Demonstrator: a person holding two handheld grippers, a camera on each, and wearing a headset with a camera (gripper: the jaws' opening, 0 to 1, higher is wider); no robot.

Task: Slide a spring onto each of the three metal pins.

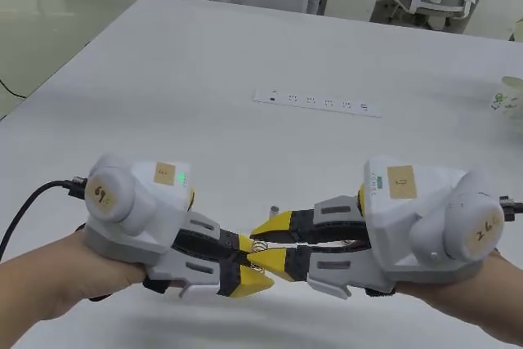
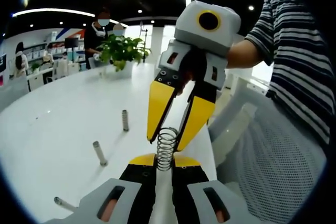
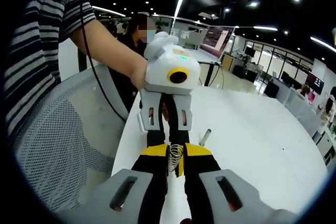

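A small steel spring (image 1: 258, 245) hangs between the two grippers, which meet tip to tip just above the white table (image 1: 245, 79). My left gripper (image 1: 249, 261) has its yellow tips shut on one end of the spring (image 2: 166, 148). My right gripper (image 1: 274, 244) faces it and grips the other end of the spring (image 3: 175, 157). In the left gripper view two short metal pins (image 2: 125, 120) (image 2: 99, 152) stand upright on the table and a third pin (image 2: 63, 203) lies flat. Just beyond the jaws is a pin (image 3: 205, 136), also visible as a pin (image 1: 274, 210) in the head view.
A white power strip (image 1: 316, 103) lies mid-table. A cup (image 1: 511, 96) stands at the right edge and a potted plant (image 2: 122, 51) at the far end. A mesh chair (image 3: 58, 145) is beside the table. A black cable (image 1: 33, 202) trails from the left gripper.
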